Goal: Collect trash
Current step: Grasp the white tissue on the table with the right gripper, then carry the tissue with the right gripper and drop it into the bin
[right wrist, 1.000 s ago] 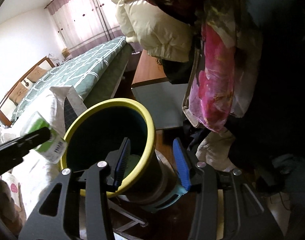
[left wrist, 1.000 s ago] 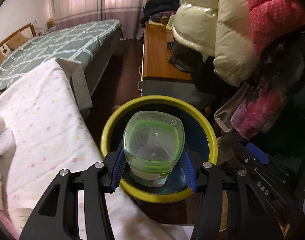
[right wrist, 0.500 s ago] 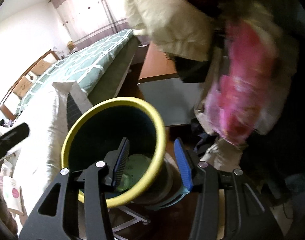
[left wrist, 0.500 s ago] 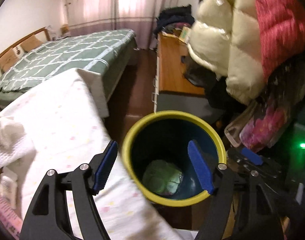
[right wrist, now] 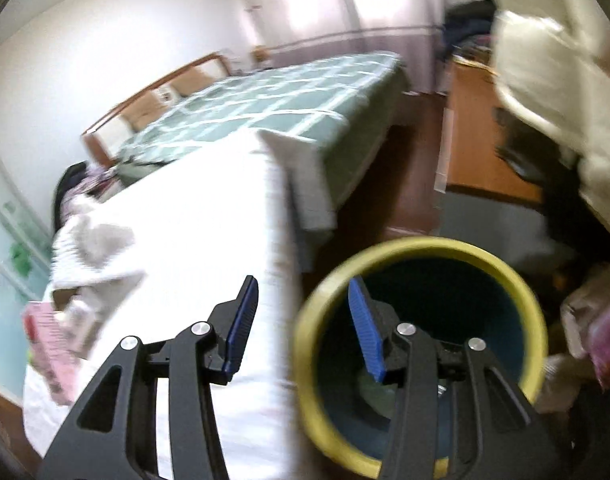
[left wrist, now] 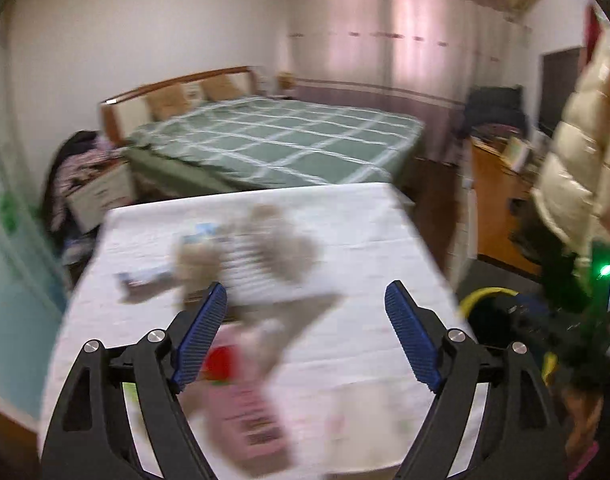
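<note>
My left gripper [left wrist: 305, 332] is open and empty above the white cloth-covered table [left wrist: 365, 248]. Blurred on the table lie a pink packet [left wrist: 245, 412], a crumpled beige and white cloth [left wrist: 261, 248] and a small blue-and-white wrapper [left wrist: 145, 278]. The yellow-rimmed bin [left wrist: 485, 296] shows at the table's right edge. In the right wrist view the bin [right wrist: 425, 248] is close, with a greenish container [right wrist: 379, 394] in its bottom. My right gripper [right wrist: 305, 324] is open, its jaws straddling the bin's left rim; whether a pad touches the rim I cannot tell. The pink packet [right wrist: 49, 344] shows at the left.
A green checked bed [left wrist: 281, 140] stands behind the table. A wooden desk [left wrist: 501, 200] and hanging padded coats [left wrist: 577, 168] are on the right. Dark wood floor [right wrist: 405, 184] runs between bed, desk and bin. A bedside cabinet with clothes [left wrist: 93, 188] is at left.
My left gripper let the green container fall into the bin, opened wide, then swung left from the bin to over the table. My right gripper opened off the bin's rim and shifted left.
</note>
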Available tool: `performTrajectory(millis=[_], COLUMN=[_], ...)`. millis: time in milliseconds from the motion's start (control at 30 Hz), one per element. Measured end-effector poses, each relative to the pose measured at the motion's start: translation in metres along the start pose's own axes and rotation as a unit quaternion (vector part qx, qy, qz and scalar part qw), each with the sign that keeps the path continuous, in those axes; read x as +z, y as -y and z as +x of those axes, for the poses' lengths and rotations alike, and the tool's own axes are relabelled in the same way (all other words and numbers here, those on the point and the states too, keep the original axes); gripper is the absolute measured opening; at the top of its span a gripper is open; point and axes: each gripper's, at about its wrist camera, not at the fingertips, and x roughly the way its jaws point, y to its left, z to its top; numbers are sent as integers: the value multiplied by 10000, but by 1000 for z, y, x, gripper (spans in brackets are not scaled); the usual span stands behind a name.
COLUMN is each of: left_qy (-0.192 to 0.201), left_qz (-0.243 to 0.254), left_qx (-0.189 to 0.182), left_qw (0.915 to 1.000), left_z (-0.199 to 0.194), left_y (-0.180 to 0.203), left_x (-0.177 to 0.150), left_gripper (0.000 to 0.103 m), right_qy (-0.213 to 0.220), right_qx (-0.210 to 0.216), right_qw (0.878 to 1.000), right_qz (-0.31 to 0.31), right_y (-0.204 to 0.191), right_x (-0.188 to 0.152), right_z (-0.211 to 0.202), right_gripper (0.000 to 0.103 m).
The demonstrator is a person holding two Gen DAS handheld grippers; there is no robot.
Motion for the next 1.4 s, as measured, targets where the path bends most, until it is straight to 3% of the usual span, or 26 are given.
performTrajectory(millis=[167,400,733,833,867,900,933,1067,1400], left_qy=[1,21,89,88,88,87,72,14,103], left_qz=[-453,-597,-667,-725,-738,-752,-757,-740,-685], left_qx=[433,552,461,386,369,343,318,232,71], left_qw=[9980,9967,9967,9966,9966,9965,9966,9970,9976], left_z=[-5,9,37,43,44,46,48,52,29], left_y=[-82,-157,-212,-219,-219,-222,-223,-229,-223], left_x=[-12,-26,-34,-37,-37,-38,-39,-42,-54], left_gripper=[81,81,81,81,81,81,81,81,81], right_qy=[-47,-151,-797,-872,-940,-1010,-1026,-660,169], right_qx=[458,922,838,630,593,592,563,462,427], right_qw=[9979,9909,9854,9851,9844,9836,9834,9874,9944], right_qz=[-445,-966,-1246,-1338,-1367,-1375,-1385,-1359,-952], right_y=[-69,-166,-236,-249,-251,-254,-256,-259,-224], right_x=[20,48,71,71,70,69,69,71,72], right_z=[9,39,114,132,136,139,141,117,19], right_gripper=[46,47,47,47,42,24,18,8,8])
